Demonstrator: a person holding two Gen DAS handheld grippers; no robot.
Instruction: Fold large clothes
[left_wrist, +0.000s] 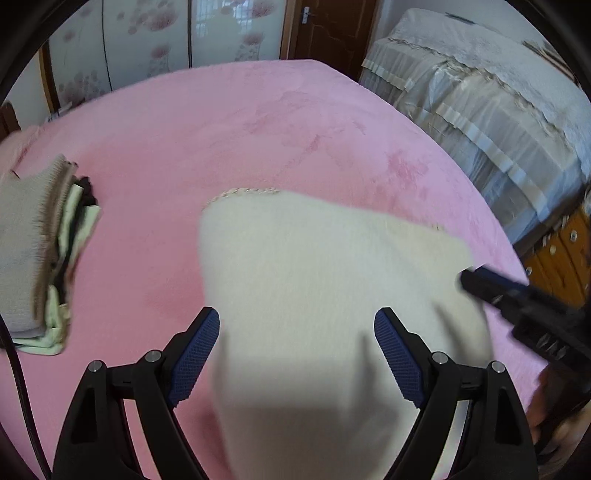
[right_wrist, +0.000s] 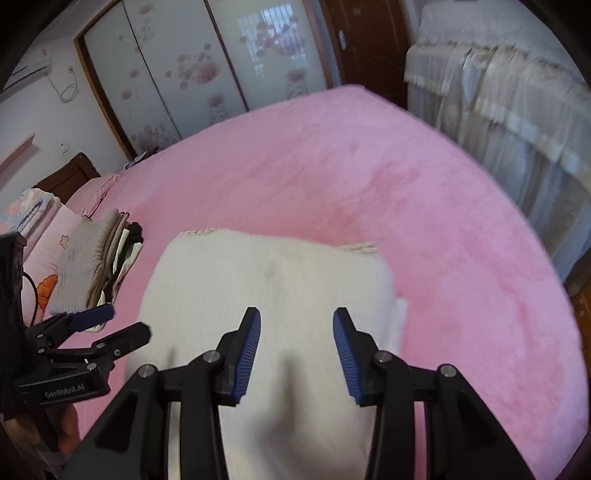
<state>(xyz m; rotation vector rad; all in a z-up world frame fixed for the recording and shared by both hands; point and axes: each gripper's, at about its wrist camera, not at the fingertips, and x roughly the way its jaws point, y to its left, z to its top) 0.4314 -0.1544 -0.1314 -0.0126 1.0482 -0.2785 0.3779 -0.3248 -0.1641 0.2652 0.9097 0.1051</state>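
With both the left tongs (left_wrist: 297, 354) and right tongs (right_wrist: 296, 350) apart and empty above the cream garment (left_wrist: 332, 295), square its folded edges on the pink bed (left_wrist: 221, 129) before regripping.

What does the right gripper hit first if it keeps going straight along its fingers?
Most likely the folded white garment on the pink bed cover. The right gripper is open, empty, angled down over it; how far above is unclear.
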